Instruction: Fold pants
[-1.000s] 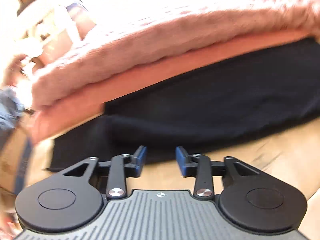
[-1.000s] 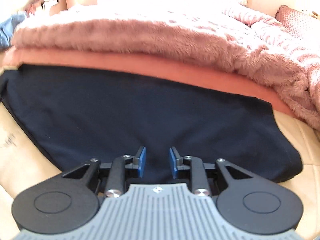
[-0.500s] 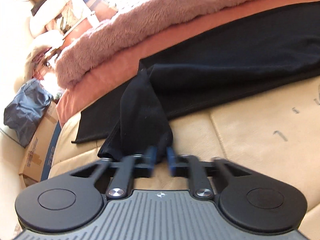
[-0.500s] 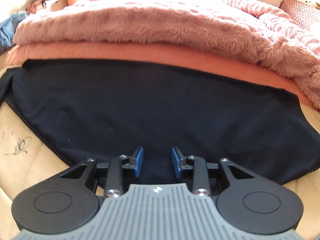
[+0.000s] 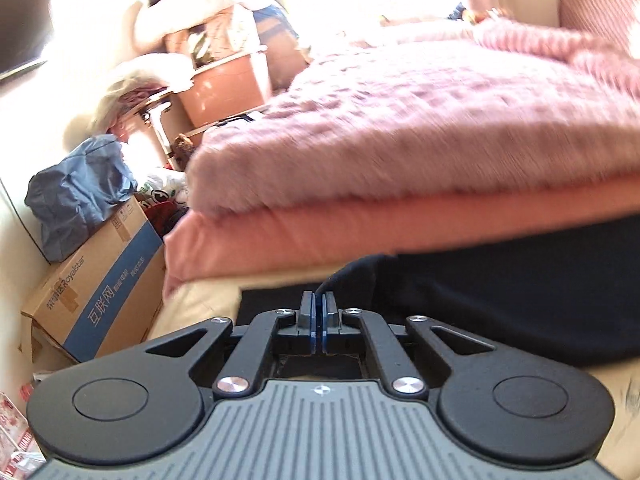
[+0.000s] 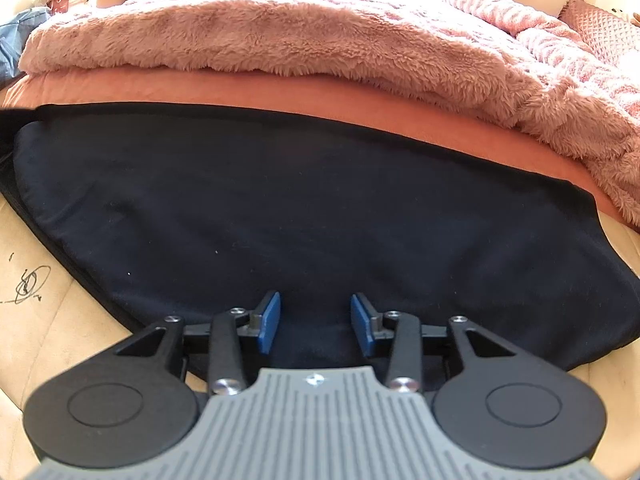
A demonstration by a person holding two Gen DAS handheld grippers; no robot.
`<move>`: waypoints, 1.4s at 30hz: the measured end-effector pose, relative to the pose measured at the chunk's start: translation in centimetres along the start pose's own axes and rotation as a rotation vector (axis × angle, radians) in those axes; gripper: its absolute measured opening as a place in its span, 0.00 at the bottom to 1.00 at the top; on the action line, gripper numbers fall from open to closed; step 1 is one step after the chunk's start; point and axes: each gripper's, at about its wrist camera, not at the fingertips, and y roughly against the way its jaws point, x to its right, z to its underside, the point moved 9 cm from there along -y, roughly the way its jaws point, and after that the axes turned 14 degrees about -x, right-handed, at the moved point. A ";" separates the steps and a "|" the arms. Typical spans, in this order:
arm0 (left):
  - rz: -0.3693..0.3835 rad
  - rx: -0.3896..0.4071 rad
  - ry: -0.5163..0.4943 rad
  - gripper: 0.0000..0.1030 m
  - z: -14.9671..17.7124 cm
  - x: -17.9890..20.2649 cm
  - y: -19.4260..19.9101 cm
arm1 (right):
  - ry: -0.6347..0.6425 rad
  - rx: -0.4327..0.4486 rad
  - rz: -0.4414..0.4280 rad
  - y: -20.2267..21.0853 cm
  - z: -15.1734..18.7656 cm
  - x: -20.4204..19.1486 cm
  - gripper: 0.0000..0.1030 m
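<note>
The black pants (image 6: 304, 208) lie spread across the cream surface (image 6: 44, 320) in front of the pink bedding. My right gripper (image 6: 315, 322) is open and empty, its blue pads low over the near edge of the pants. In the left wrist view my left gripper (image 5: 319, 310) is shut on an end of the black pants (image 5: 500, 300), and a fold of dark cloth rises from between its pads and runs off to the right. The pinched bit itself is hidden between the pads.
A fluffy pink blanket (image 6: 280, 36) on a salmon mattress (image 6: 360, 96) runs along the far side. In the left wrist view a cardboard box (image 5: 100, 284), a blue bag (image 5: 76, 200) and a cluttered plastic tub (image 5: 224, 84) stand at the left.
My left gripper closed on the pants' end, lifted it, and has swung so the room's left side now shows. My right gripper has stayed open over the near edge of the pants.
</note>
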 end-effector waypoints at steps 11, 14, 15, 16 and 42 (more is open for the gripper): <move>0.056 -0.216 0.132 0.02 -4.8 -9.1 -9.0 | 0.001 -0.006 -0.003 -0.1 -0.1 0.1 0.35; 0.048 -0.283 0.174 0.02 -4.6 -10.9 -12.0 | 0.000 -0.014 -0.009 -0.2 -0.2 0.2 0.36; 0.045 -0.303 0.181 0.02 -4.6 -11.2 -13.0 | -0.001 -0.017 -0.012 -0.2 -0.3 0.2 0.36; 0.042 -0.316 0.181 0.02 -4.5 -11.4 -13.6 | 0.000 -0.018 -0.013 -0.3 -0.3 0.2 0.36; 0.137 -0.324 0.372 0.29 -1.5 -11.7 -12.6 | 0.018 -0.007 0.023 1.0 -1.3 -0.2 0.36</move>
